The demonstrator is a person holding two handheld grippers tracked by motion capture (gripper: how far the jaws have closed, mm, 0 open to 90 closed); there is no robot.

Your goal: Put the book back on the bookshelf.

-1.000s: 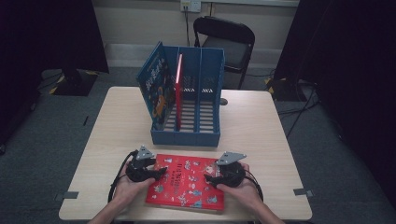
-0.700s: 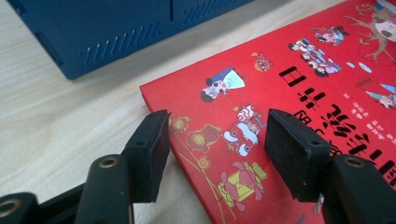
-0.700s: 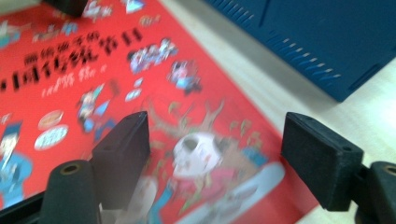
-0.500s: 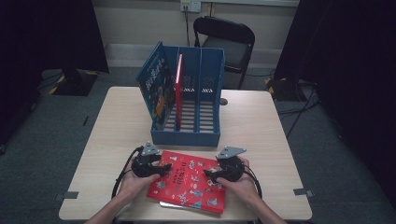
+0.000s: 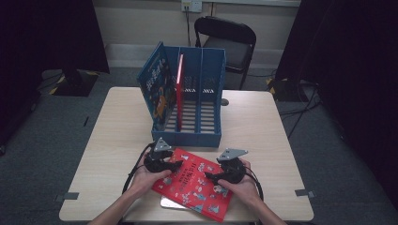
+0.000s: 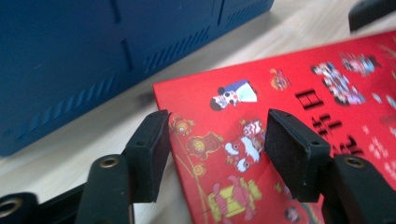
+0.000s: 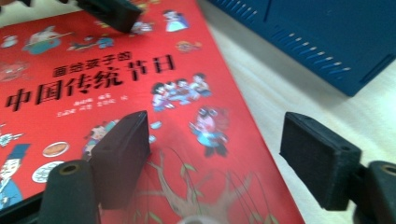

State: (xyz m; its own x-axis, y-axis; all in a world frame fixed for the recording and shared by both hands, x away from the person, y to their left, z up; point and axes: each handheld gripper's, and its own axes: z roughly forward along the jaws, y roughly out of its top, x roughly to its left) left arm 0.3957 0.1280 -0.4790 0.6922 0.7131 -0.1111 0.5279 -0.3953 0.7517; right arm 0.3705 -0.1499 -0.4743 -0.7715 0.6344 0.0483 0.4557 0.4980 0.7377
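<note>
A red picture book (image 5: 195, 183) lies flat and askew at the table's front, one corner past the front edge. My left gripper (image 5: 175, 165) stands open over the book's left edge; in the left gripper view (image 6: 217, 154) that edge runs between the pads without touching them. My right gripper (image 5: 211, 177) is open at the book's right side. Its jaws have just been opening, and in the right gripper view (image 7: 217, 154) the book's right edge lies between them. A blue file rack (image 5: 187, 133) stands behind the book.
In the rack, a blue book (image 5: 157, 86) leans at the left and a thin red book (image 5: 179, 89) stands upright. A pale flat thing (image 5: 169, 203) peeks from under the red picture book. A black chair (image 5: 230, 40) stands beyond the table (image 5: 117, 140).
The red picture book has turned clockwise and lies more askew. My left gripper has moved to the right with it. The right gripper has stayed in place.
</note>
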